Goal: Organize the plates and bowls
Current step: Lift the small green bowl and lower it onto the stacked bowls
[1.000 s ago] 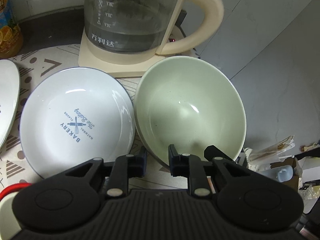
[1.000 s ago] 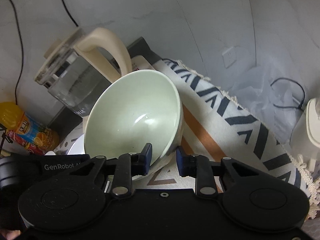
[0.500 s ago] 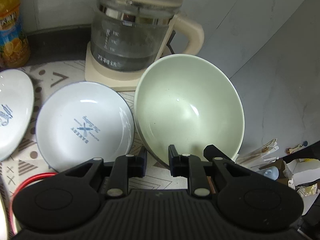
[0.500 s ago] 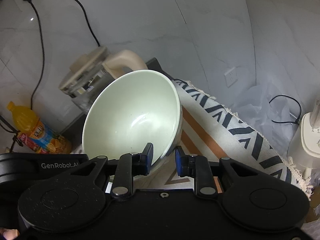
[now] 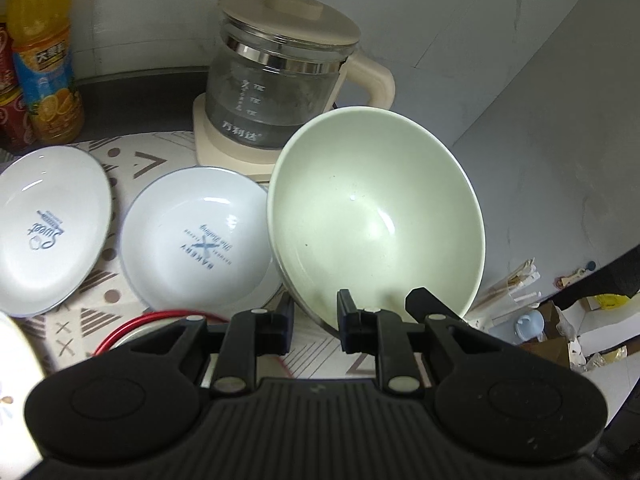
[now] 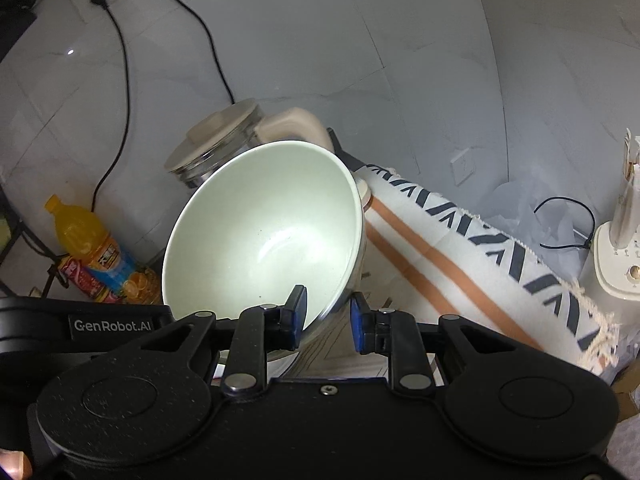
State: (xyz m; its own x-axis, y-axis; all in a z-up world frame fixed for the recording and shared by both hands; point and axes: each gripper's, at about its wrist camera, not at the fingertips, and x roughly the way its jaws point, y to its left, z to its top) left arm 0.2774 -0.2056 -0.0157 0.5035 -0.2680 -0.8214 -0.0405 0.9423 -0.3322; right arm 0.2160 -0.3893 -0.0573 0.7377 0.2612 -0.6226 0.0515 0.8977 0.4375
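Pale-green bowl point(image 5: 376, 216) raised clear of patterned mat point(image 5: 132, 160), by kettle point(image 5: 280, 80) | left gripper point(image 5: 314, 320), right gripper point(image 6: 326, 316) both clamping near rim | step: carrying | next: level set-down among white plates point(image 5: 196, 236).

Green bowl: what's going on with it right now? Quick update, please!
Left gripper and right gripper both clamped on green bowl rim. Bowl tilted, off the mat. Kettle close behind.

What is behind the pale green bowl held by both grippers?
Behind the green bowl stands a glass kettle with a cream lid and handle, on its base. The bowl covers the kettle's lower right side, so what lies there cannot be seen.
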